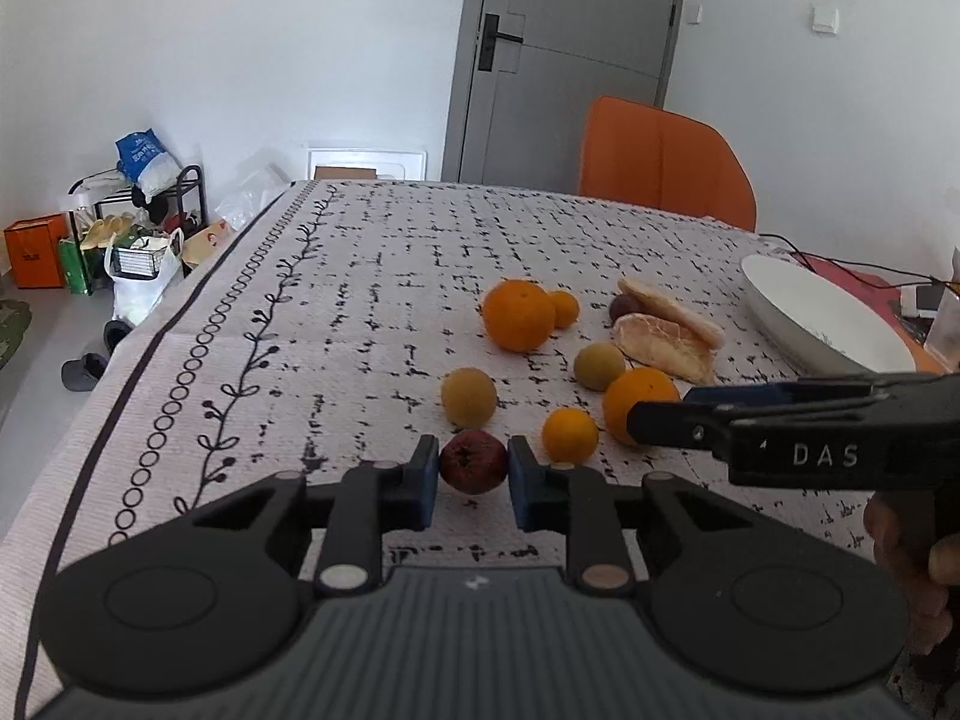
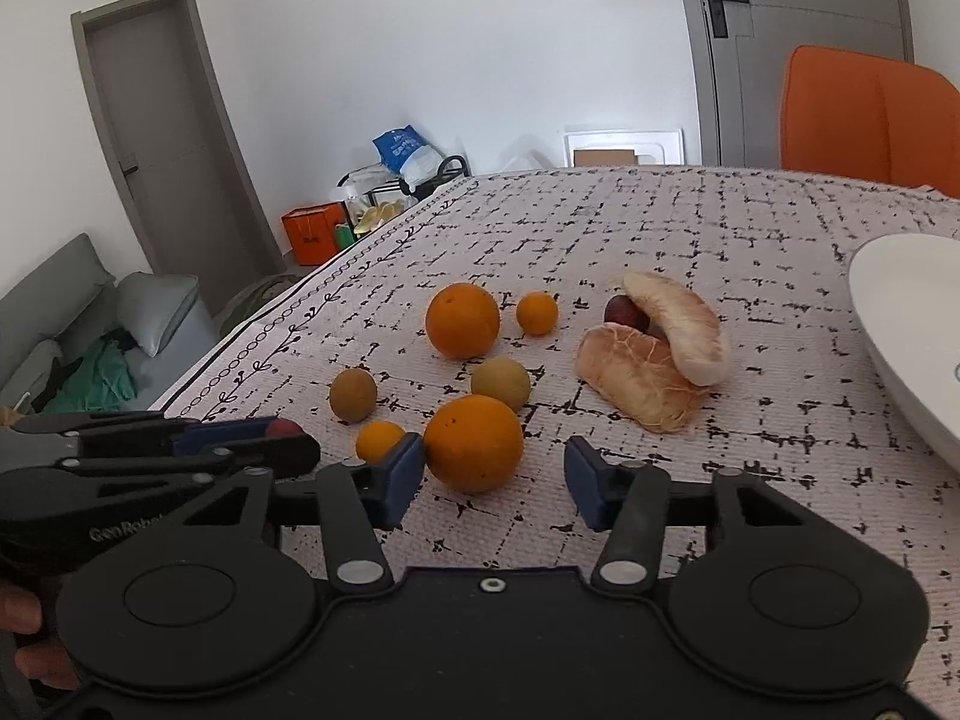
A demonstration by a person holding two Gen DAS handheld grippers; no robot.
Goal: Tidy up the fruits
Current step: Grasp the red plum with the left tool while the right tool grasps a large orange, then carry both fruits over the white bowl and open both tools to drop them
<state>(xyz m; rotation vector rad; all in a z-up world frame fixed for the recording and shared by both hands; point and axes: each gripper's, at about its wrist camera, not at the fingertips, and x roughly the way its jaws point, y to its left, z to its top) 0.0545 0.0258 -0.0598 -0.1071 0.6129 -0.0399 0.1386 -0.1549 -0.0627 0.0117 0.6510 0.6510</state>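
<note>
Left claw (image 1: 473,474) is clamped on a dark red fruit (image 1: 473,461) sitting on the surface (image 1: 372,312). Right claw (image 2: 492,474) gapes around an orange (image 2: 473,443) (only its left pad touches), plate (image 2: 900,324) off right.

Both views bright, soft even daylight, source not visible; shadows under the round orange fruits (image 1: 518,315) faint and short. Strong fisheye bend: grey door frame (image 2: 120,138) curves, dark vignette in upper corners. Patterned white tablecloth (image 1: 360,324) sharp mid-frame. Slight glare on white glossy plate (image 2: 900,324). Black plastic gripper body (image 1: 474,630) close to lens, slightly soft
</note>
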